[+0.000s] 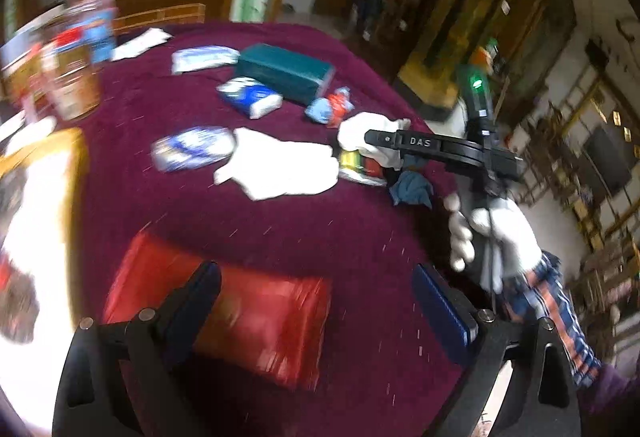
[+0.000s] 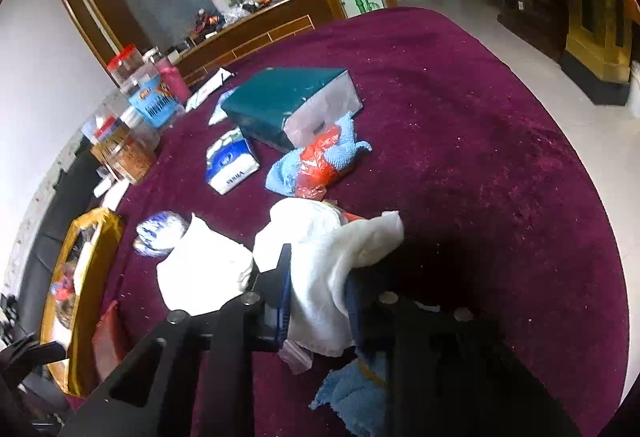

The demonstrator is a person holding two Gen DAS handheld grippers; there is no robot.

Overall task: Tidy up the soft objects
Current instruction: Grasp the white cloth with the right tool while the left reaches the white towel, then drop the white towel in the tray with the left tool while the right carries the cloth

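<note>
step: gather cloths | right hand-held gripper point(image 2: 320, 301): clamped on white towel point(image 2: 320, 257), bunched at its tips over the maroon surface point(image 2: 480, 157) | left hand-held gripper point(image 1: 316, 297): jaws apart, empty, above red pack point(image 1: 240, 317), farther from towel

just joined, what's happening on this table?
A person with a gripper in each hand is sorting soft items on a maroon-covered table. The right gripper is shut on a white cloth. The left gripper is open and empty over a red pack. Tissue packs, a blue cloth and a green box lie untouched.
</note>
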